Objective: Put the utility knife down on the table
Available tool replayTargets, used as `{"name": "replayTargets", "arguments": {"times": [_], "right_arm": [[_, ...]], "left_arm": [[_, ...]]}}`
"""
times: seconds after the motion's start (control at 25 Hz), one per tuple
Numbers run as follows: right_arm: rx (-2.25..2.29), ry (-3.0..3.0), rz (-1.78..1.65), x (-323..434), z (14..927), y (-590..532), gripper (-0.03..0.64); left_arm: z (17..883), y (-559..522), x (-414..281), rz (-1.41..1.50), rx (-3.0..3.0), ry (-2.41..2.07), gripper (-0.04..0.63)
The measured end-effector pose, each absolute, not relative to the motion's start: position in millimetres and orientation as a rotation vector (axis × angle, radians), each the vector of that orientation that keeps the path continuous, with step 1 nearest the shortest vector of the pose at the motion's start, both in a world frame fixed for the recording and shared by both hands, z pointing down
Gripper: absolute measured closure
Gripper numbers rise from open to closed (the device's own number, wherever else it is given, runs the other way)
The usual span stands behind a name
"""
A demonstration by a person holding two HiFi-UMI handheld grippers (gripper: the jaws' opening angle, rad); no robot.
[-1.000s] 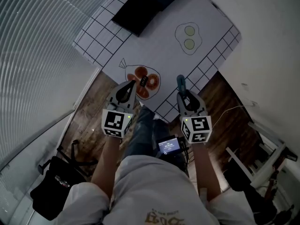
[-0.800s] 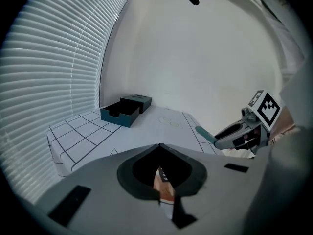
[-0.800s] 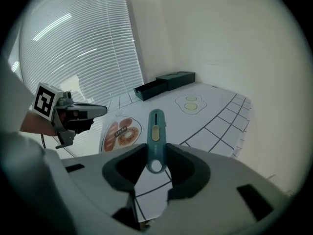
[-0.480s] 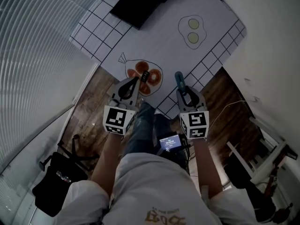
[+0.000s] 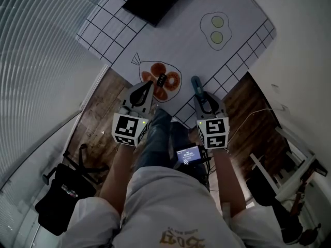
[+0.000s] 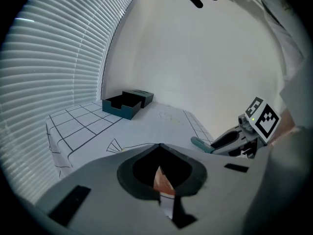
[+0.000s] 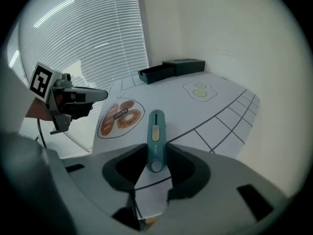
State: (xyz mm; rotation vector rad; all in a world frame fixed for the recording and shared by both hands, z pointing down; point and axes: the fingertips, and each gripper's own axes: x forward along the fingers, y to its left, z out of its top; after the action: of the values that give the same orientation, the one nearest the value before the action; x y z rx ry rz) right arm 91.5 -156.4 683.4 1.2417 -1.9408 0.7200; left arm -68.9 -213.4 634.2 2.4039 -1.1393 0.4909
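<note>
A teal utility knife [image 7: 155, 131] with a pale slider sticks forward out of my right gripper [image 7: 155, 154], whose jaws are shut on its rear end. In the head view the utility knife [image 5: 196, 83] hangs over the near edge of the white table [image 5: 181, 40], past the right gripper [image 5: 202, 98]; I cannot tell whether it touches the table. My left gripper [image 5: 146, 89] is shut with nothing in it, just short of the drawn doughnuts [image 5: 161, 80]. From the left gripper view the knife's tip [image 6: 199, 143] shows to the right, and the left gripper [image 6: 159, 147] has its tips together.
A dark open box [image 6: 126, 103] stands at the table's far side. A fried-egg drawing [image 5: 216, 29] lies far right on the mat, whose border is a black grid. Window blinds [image 5: 36, 50] run along the left. Wooden floor, a black bag [image 5: 62, 195] and a device [image 5: 189, 155] at the person's waist lie below.
The right gripper has sunk a little with the knife towards the table's near edge. The left gripper has hardly moved.
</note>
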Motion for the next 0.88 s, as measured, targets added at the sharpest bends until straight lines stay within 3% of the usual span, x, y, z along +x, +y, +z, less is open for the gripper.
{"name": "replayTargets", "arguments": {"times": [0.88], "right_arm": [[1.191,-1.902,0.762,90.9,692.8,-152.0,0.462]], "left_arm": [[626.4,-211.3,-67.6,0.474,2.414,-1.145,0.588]]}}
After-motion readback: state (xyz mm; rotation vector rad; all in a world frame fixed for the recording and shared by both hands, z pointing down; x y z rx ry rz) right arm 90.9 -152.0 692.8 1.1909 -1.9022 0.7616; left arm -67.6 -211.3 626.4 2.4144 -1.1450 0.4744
